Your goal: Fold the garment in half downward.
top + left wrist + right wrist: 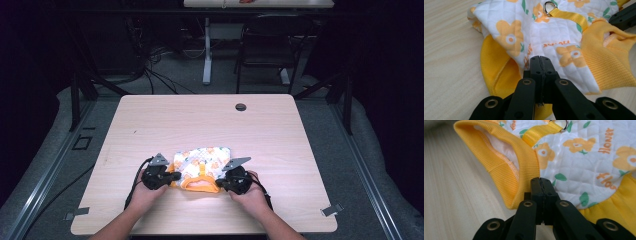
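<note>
A small quilted garment [202,160], white with orange flowers and yellow ribbed trim, lies flat near the front middle of the wooden table [210,125]. My left gripper [172,176] is at its left side; in the left gripper view the jaws [540,61] are pressed together on the white quilted edge of the garment [544,30]. My right gripper [220,182] is at its right side, shut where the yellow ribbed collar [506,162] meets the quilted fabric [584,162]. A yellow strap with a metal D-ring [550,5] crosses the top of the garment. The right gripper's black jaw [624,15] shows beyond it.
A round cable hole [241,107] sits near the table's far edge. Behind the table stand a dark chair [270,45] and a white table leg [207,60], with cables on the floor. Metal clips [331,210] sit at the front corners.
</note>
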